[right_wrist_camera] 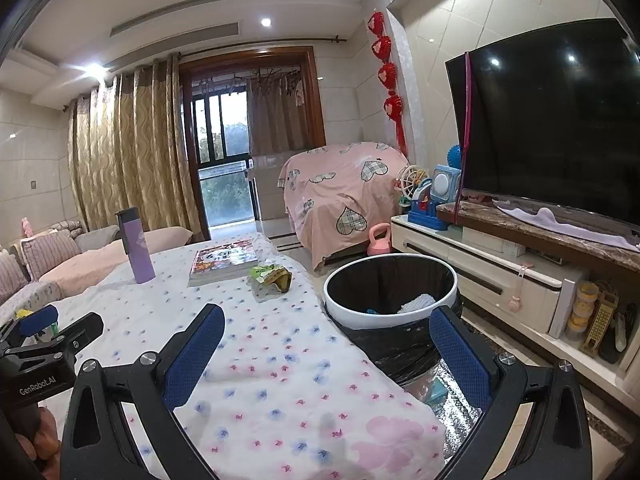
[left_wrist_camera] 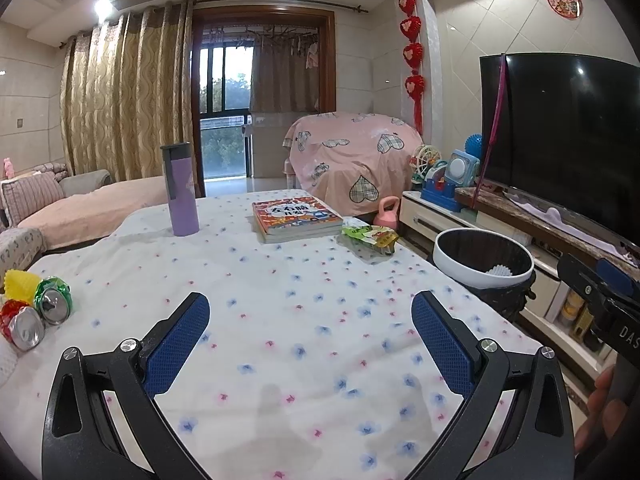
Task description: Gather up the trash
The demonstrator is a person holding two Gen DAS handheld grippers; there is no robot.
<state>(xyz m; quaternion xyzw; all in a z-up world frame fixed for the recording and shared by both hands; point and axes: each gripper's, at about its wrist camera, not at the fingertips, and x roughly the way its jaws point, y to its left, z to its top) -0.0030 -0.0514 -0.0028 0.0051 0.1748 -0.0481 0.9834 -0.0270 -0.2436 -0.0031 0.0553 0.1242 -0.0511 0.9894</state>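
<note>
i have my left gripper [left_wrist_camera: 310, 334] and right gripper [right_wrist_camera: 328, 346] both spread wide, holding nothing. crushed cans [left_wrist_camera: 40, 314] lie at nine o'clock, snack wrapper [left_wrist_camera: 370, 237] at one, bin [right_wrist_camera: 390, 294] beside the table [left_wrist_camera: 280, 280].

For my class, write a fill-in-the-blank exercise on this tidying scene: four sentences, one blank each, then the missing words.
1. The purple bottle stands ____ on the table.
2. The snack wrapper lies between the book and the ____.
3. Two crushed ____ lie at the table's left edge.
4. Both grippers' fingers are ____, holding nothing.

Missing words: upright; trash bin; cans; open
</note>
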